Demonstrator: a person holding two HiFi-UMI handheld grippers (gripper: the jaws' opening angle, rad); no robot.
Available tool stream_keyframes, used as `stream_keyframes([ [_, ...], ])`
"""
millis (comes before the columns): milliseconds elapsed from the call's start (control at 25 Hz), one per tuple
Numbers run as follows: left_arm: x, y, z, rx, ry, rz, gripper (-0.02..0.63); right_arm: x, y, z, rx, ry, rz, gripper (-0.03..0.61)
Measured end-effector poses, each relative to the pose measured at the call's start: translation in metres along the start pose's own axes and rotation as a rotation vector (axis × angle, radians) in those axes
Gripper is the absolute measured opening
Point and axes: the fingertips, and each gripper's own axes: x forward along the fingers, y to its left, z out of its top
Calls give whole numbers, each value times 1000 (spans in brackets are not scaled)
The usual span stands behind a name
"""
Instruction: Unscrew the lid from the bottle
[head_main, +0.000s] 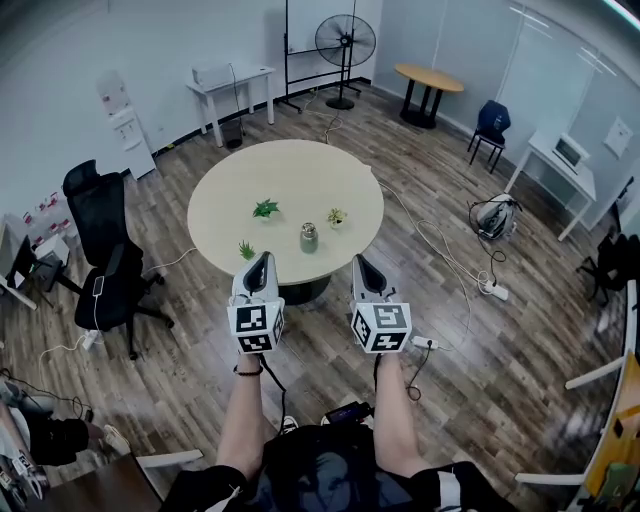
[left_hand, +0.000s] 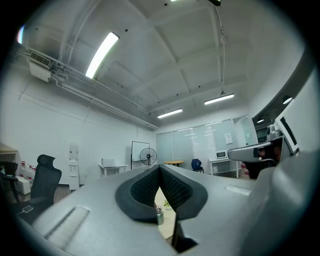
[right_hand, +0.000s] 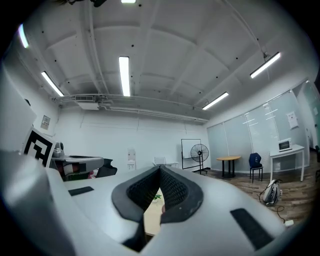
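Bottle (head_main: 309, 237) stands upright on the round table (head_main: 230, 190), near its front edge, lid on; too small and far to tell what's in it. In the left gripper view it shows only as a sliver below the jaw tips. In the right gripper view the jaws cover it except maybe an edge; can't be sure. Around it are 3 potted plants: left plant (head_main: 265, 208), right plant (head_main: 337, 216) just beside the bottle, near plant (head_main: 246, 249) at the rim. Pots too tiny to make out.

Left gripper (head_main: 261, 260) and right gripper (head_main: 360, 262) are both closed tight, nothing btwn pads, held at the table's near edge, apart from the bottle. Person's body is cut off at the frame bottom.
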Motion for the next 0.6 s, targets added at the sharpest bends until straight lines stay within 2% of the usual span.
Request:
stream_keyframes([
  [600,13,-27,-3,22,20,40,0,0,-38,0,18,-5,34,3],
])
